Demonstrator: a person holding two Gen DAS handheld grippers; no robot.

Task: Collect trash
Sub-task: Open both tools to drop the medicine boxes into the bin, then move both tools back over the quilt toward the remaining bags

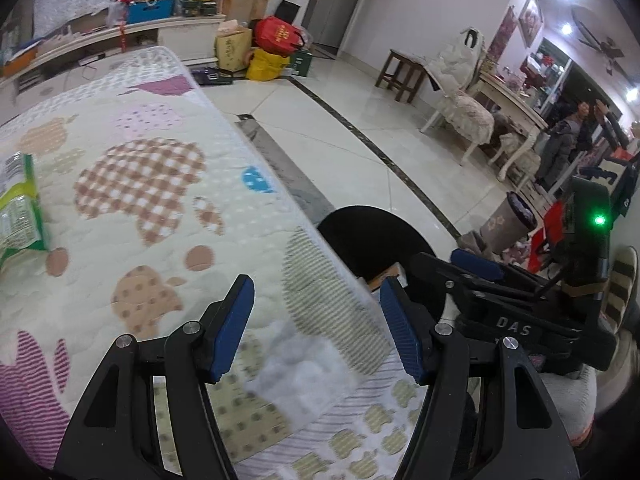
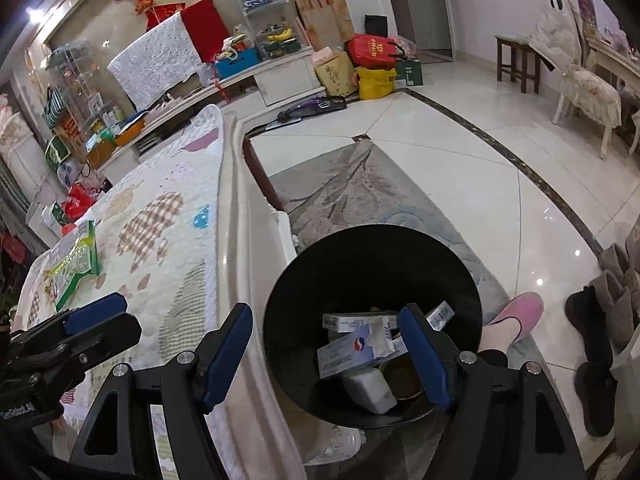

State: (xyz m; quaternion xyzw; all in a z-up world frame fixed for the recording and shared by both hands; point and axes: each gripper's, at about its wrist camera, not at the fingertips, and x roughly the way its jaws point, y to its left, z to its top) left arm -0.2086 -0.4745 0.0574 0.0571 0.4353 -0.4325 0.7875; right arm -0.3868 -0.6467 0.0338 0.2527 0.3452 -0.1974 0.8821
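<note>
On the far left of the quilted table cover (image 1: 152, 184) lies a green snack wrapper (image 1: 18, 208), well apart from both tongs and not yet picked up. Nearer the table's edge, the left gripper (image 1: 316, 330) hangs over the cover with its blue pads spread apart and nothing between them. Past the white table edge (image 2: 236, 264), a black bin (image 2: 372, 264) stands on the floor, holding small boxes (image 2: 352, 350) and other scraps. The right gripper (image 2: 326, 354) hovers over the bin, its jaws wide and empty. Farther right, a pink slipper (image 2: 518, 314) rests on the tiled floor (image 2: 460, 184).
</note>
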